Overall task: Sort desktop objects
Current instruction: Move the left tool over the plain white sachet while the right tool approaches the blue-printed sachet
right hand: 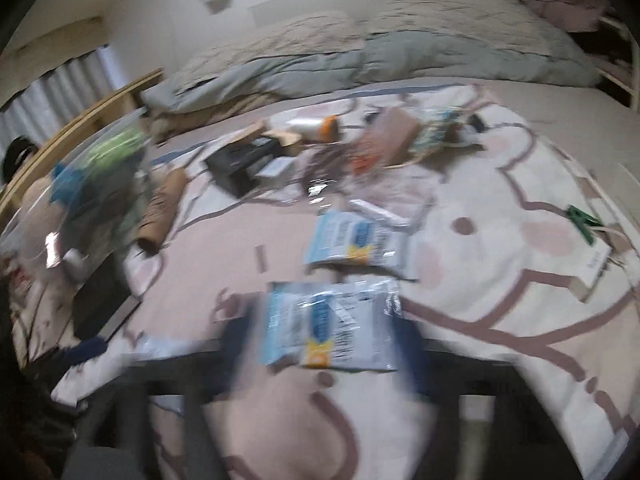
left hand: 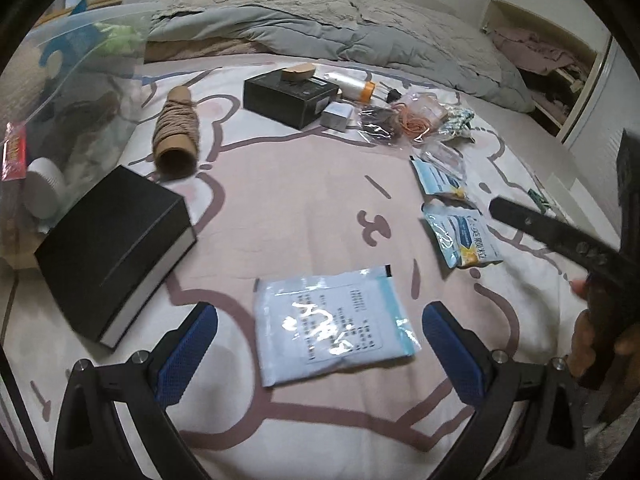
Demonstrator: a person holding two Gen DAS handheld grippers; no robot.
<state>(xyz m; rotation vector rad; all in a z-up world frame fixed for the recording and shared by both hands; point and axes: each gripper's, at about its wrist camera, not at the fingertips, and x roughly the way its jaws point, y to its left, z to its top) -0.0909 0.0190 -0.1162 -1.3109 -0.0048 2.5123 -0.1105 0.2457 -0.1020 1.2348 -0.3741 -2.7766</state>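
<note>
My left gripper (left hand: pixel 320 314) stands open low over the bed, its blue pads (left hand: pixel 188 352) either side of a flat pale-blue packet (left hand: pixel 336 328) that lies on the sheet, untouched. Two small blue-and-white sachets (left hand: pixel 464 240) (left hand: pixel 440 176) lie to the right. In the blurred right wrist view my right gripper (right hand: pixel 324 344) is open wide. One sachet (right hand: pixel 332 324) lies on the sheet between its fingers, apart from the pads, and the second sachet (right hand: pixel 356 240) lies just beyond.
A black box (left hand: pixel 116 248) and a twine spool (left hand: pixel 176 132) lie left, beside a clear bag (left hand: pixel 72 92) of items. Another black box (left hand: pixel 288 96), a bottle (left hand: pixel 352 84) and small bags (left hand: pixel 400 120) sit further back. A green clip (right hand: pixel 584 220) lies right. Grey bedding (left hand: pixel 320 28) lines the back.
</note>
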